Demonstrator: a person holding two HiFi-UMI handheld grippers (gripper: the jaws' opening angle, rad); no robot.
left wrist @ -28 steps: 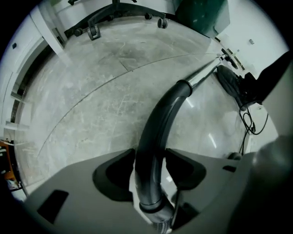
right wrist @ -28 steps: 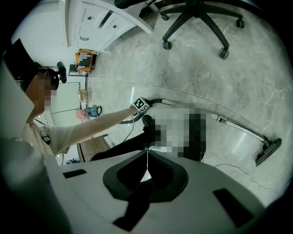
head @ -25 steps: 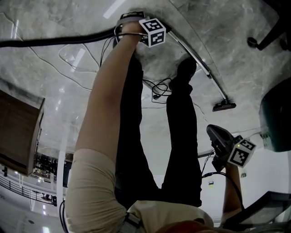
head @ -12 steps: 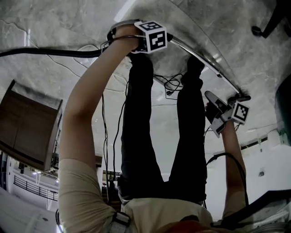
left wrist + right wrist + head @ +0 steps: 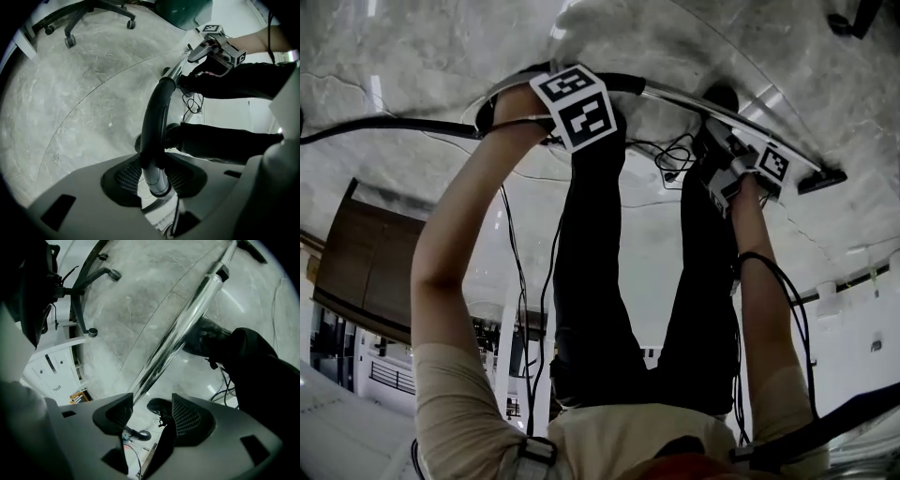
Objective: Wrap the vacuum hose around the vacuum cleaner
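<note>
Left claw [image 5: 157,180] is clamped on the hose [image 5: 153,117] at its grey cuff; the hose arcs to 12 o'clock, meeting the tube [image 5: 176,70]. Right claw [image 5: 150,411] has just been opening, jaws wide; the tube rises from beside one pad [image 5: 115,414] toward 1 o'clock, contact unclear.

We are looking down on a pale marbled floor [image 5: 79,103] that is shining under the lights, with a thin curved seam running across it. Far beyond the fingers [image 5: 123,177] of the left gripper [image 5: 157,171], up to their left, an office chair [image 5: 89,14] is standing on its castors. Just past them a dark shoe [image 5: 138,143] is resting, and loose cables [image 5: 193,101] are lying further out to the right. Far to their right the floor nozzle [image 5: 821,178] is sitting flat, and to their left a wooden cabinet [image 5: 366,272] is standing.
</note>
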